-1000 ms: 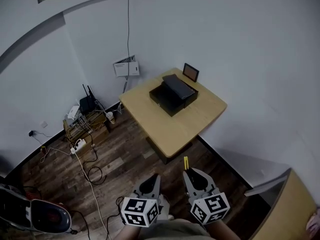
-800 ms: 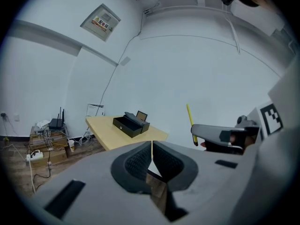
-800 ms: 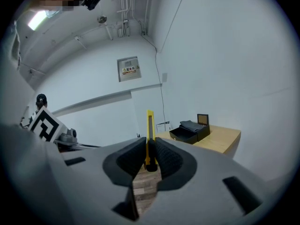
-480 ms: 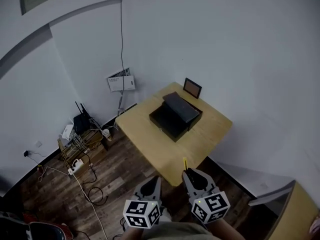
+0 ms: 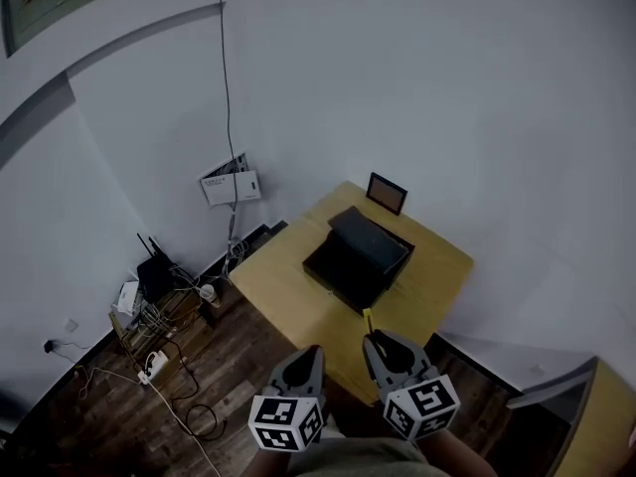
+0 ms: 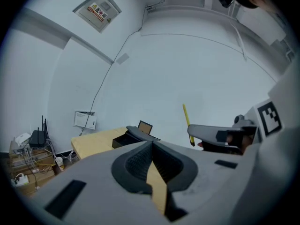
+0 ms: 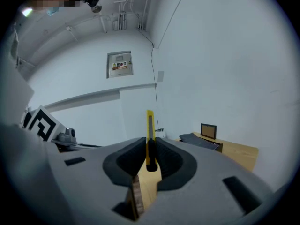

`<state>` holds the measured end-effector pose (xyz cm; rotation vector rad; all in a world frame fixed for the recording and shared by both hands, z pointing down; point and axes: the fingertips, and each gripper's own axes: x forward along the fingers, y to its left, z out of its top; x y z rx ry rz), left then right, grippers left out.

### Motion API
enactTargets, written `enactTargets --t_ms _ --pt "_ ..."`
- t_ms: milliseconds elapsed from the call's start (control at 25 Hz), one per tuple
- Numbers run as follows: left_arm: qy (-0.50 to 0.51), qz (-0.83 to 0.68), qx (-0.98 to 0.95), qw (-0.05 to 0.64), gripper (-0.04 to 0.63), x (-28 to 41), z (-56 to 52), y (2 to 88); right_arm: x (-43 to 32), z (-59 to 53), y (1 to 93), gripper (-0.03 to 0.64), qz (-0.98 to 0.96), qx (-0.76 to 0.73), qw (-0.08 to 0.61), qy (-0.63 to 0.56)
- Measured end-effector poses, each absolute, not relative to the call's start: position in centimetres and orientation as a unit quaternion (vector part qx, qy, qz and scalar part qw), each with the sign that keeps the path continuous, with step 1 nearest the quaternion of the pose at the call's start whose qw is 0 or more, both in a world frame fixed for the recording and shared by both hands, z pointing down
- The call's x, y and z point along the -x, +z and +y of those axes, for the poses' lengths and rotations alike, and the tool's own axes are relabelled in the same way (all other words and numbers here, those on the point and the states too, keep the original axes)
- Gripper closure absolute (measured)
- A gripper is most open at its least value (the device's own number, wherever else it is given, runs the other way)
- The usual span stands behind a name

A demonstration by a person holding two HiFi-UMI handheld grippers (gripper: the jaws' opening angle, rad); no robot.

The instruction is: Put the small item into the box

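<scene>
Now closer to the wooden worktop [image 5: 288,288] and its black box [image 5: 356,258], right tongs [image 5: 376,338] pinch a slim yellow cutter [image 7: 150,142]; left tongs [image 5: 311,354] pressed together.

Counter [image 5: 288,291]: light wood, set against the far white wall. Small framed picture [image 5: 387,193]: upright at the counter's far edge. White wall box [image 5: 230,183]: mounted left of the counter, with a thin cable [image 5: 223,87] running up the wall. Black router [image 5: 152,274]: low at the left wall, among tangled cords. Power strip [image 5: 152,368]: lying on the wooden floor [image 5: 199,405].
</scene>
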<state>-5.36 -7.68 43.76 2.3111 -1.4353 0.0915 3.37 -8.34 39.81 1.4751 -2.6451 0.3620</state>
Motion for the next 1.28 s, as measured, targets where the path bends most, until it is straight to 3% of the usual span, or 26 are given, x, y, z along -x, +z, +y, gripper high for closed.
enactTargets --t_ms 800,1280 --pt "0.054 -0.499 -0.824 0.262 0.592 6.7 -16.1 48.1 -5.0 -20.7 42.5 0.565 -0.840 -0.521 0.090 0.119" --pt "0.064 -0.513 -0.802 0.299 0.592 6.3 -21.2 51.0 -4.7 -29.6 49.2 0.563 -0.846 -0.486 0.169 0.138"
